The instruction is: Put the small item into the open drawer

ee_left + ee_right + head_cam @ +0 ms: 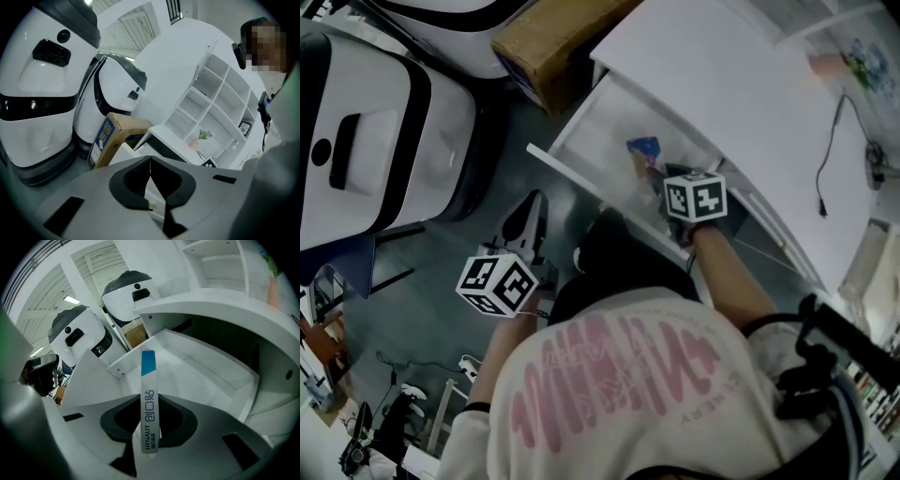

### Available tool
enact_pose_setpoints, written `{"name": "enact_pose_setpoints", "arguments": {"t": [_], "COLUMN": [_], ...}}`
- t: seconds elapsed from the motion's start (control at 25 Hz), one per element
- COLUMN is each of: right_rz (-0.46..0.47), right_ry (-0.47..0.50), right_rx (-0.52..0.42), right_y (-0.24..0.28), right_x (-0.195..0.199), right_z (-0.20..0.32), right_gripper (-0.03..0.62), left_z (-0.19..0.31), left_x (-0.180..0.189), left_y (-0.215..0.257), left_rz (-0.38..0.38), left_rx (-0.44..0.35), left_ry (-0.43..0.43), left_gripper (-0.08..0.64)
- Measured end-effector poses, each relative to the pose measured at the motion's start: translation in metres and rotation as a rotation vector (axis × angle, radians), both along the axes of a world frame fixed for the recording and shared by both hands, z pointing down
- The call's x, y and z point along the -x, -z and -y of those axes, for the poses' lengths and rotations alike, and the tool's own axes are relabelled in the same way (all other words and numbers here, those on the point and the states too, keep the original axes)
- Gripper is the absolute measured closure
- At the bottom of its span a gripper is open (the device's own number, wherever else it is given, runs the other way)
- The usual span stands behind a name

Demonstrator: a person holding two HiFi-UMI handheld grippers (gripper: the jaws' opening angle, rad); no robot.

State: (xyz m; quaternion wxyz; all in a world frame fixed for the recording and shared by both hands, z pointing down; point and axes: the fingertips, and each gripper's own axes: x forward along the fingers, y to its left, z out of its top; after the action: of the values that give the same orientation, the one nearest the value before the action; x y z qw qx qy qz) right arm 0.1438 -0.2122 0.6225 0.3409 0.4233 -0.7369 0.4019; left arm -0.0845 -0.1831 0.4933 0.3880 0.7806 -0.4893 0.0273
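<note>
A narrow white box with a blue end [149, 394], the small item, is pinched between the pads of my right gripper [150, 405]. It sticks out forward over the inside of the open white drawer [201, 366]. In the head view the right gripper [654, 176] reaches into the drawer [581, 127], and the item's blue end [643, 147] shows just past its jaws. My left gripper [531, 208] hangs beside the drawer over the dark floor. In its own view the left gripper [150, 161] has its jaws touching with nothing between them.
A cardboard box [548, 47] lies on the floor behind the drawer, next to large white rounded machines [366, 131]. The white desk top [741, 103] above the drawer carries a black cable [830, 150]. White shelving [211, 103] stands beyond the desk.
</note>
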Motion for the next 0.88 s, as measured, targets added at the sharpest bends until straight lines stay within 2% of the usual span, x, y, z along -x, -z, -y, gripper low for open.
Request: {"name": "enact_pose_setpoints", "arguments": {"t": [0.32,0.6,0.88], "right_rz": [-0.034,-0.038,-0.043], "right_ry": [0.045,0.034,0.028], "right_rx": [0.077,0.142,0.167], "right_y": [-0.026,-0.043,-0.052], "right_x": [0.007,0.008,0.006], "right_z": [-0.006,-0.001,0.007], "right_gripper": [0.502,0.502,0.5], "left_z": [-0.006,0.001,0.012], "left_x": [0.001,0.008,0.014], "left_y": [-0.011,-0.016,-0.016], "left_rz": [0.002,0.007,0.014], "left_rx": [0.042,0.061,0.066], "left_ry": [-0.003,0.013,0.018], "left_gripper": [0.53,0.529,0.529]}}
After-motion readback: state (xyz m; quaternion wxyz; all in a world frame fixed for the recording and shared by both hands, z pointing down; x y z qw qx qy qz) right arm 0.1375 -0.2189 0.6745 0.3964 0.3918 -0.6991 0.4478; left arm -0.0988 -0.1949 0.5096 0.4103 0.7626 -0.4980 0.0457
